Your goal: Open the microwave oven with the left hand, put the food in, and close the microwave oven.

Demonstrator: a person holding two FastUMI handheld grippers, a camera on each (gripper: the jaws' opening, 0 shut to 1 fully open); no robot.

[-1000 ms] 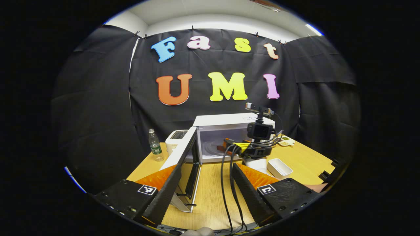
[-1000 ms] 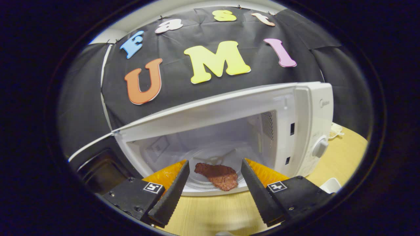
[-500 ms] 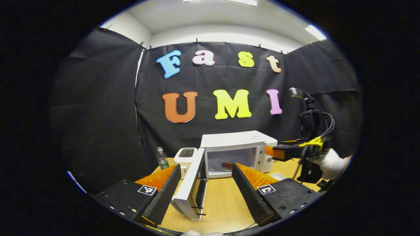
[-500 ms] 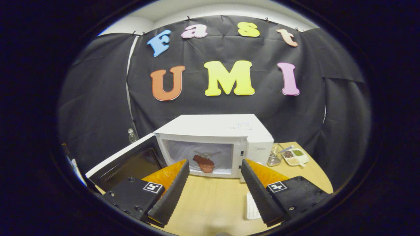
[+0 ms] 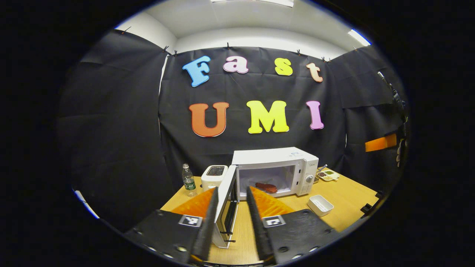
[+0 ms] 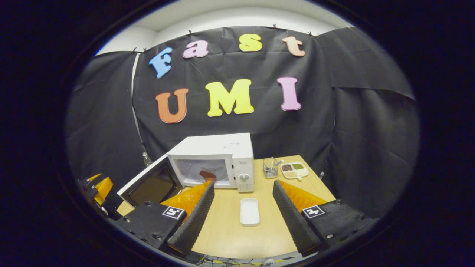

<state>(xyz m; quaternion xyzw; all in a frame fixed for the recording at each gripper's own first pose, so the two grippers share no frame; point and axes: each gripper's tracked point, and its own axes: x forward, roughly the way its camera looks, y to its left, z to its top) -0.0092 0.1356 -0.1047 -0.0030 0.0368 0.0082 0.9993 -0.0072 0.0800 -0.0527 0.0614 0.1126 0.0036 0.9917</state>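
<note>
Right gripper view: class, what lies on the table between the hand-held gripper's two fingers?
A white tray, empty, on the bare wooden table, in the right gripper view.

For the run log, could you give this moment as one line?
food in microwave | door open | left gripper around door edge | right gripper open, holding nothing

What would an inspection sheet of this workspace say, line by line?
Surface: wooden table, bare in the front middle.
Job's things: microwave with its door swung open; food lying inside.
Clutter: white tray, empty; toaster; water bottle; cup of utensils; divided dish.
Grippers: left gripper with fingers astride the door's edge, contact not clear; right gripper open, holding nothing, back from the microwave.
Cables: a few at the table's front edge.
Surroundings: black cloth wall, white ceiling above.
</note>
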